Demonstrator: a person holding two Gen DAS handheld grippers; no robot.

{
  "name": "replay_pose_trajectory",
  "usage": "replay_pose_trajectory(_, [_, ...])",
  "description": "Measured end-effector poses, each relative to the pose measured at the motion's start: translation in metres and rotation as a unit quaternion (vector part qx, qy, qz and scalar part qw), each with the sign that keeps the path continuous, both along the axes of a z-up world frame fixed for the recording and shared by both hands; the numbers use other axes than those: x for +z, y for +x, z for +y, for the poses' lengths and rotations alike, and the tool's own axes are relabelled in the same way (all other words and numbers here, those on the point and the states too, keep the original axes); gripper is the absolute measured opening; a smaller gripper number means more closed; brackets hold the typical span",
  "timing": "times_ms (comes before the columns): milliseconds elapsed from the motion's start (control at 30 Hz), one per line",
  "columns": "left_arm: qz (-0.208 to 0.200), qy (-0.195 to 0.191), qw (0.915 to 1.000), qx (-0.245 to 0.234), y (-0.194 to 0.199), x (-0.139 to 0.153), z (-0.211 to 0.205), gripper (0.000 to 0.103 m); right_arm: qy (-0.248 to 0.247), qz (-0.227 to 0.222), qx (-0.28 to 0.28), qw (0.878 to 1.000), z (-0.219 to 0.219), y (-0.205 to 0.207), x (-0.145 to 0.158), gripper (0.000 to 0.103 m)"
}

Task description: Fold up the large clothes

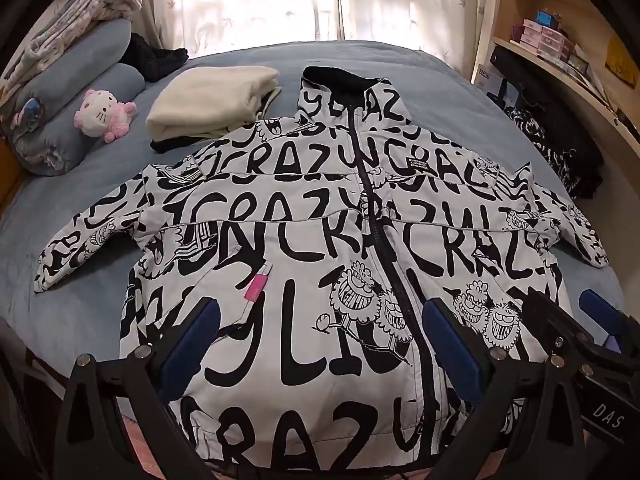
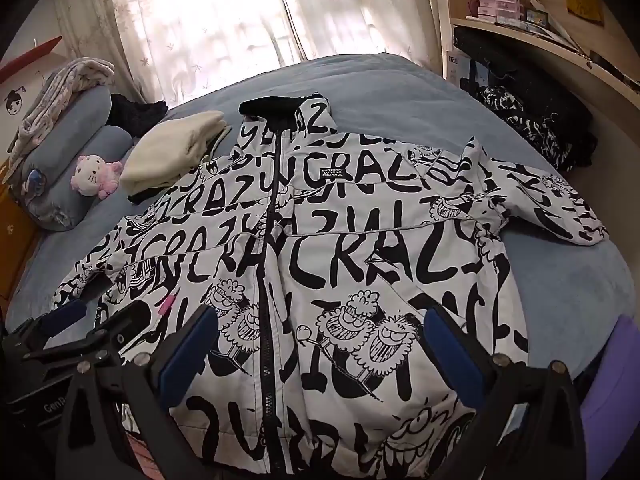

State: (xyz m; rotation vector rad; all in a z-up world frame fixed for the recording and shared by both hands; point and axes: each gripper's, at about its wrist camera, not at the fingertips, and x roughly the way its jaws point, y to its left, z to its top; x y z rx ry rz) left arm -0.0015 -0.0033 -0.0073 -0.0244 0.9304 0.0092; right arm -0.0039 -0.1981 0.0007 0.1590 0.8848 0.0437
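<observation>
Both grippers hover over the near hem of the jacket (image 1: 320,216), jaws spread wide, nothing between them: left gripper (image 1: 316,336) above the pink-tab side of the zip, right gripper (image 2: 320,344) above the cartoon faces on the other side. Neither touches fabric as far as I can tell. Jacket lies front-up, zipped, flat across the middle of the blue bed (image 1: 80,312), collar toward the curtains (image 1: 260,0), both sleeves spread out toward the bed's side edges. Folded cream garment (image 1: 212,100) sits just beside one shoulder, its edge apparently touching it; pink plush cat (image 1: 106,114) and rolled bedding at the far corner.

Judgement: nothing folded yet, first fold pending. To do it well, probably take one sleeve at cuff and shoulder, pinch only the top layers cleanly, lay it across the chest without dragging the body. Keep clear of the cream pile.
</observation>
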Motion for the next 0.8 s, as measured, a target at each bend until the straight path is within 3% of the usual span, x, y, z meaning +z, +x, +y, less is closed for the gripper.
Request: replay_pose_trajectory(800, [-0.001,0.003,1.0,0.003,-0.0053,-0.0029,0.0056,0.1,-0.002,0.005,0.001,1.0,0.001,-0.0011,-0.0048,0.103])
